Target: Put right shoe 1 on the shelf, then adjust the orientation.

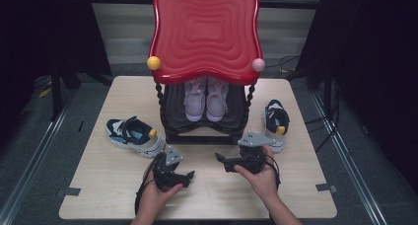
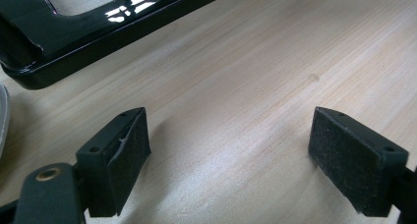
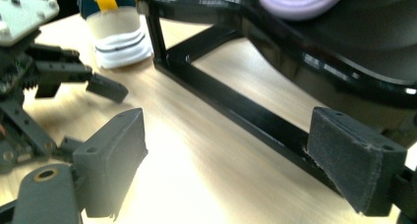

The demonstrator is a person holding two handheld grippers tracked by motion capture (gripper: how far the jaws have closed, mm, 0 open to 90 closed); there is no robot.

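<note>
Wooden bench [image 1: 98, 185] lies bare under both of your grippers, and neither one holds anything. A black two-tier rack [image 1: 204, 131] with a red top tray [image 1: 204, 32] stands at the middle, with a lilac pair of shoes [image 1: 206, 99] on its lower shelf. One navy-and-white sneaker [image 1: 134, 135] lies on its side left of the rack, just beyond your left gripper [image 1: 190, 175]; its mate [image 1: 275, 122] stands upright to the right, just behind your right gripper [image 1: 220, 158].

The work to hand looks like getting these two loose sneakers onto the rack. Take the nearer one with the hand beside it: swing the left gripper round toward the tipped sneaker, since it now points at the middle of the bench, and close on the collar or heel, where the wall is firm, not on the soft toe. Keep the rack's black base rail [image 3: 255, 121] clear of your right gripper as you turn it.

Both sets of jaws stand wide apart, pads just above the wood, touching nothing that I can make out
</note>
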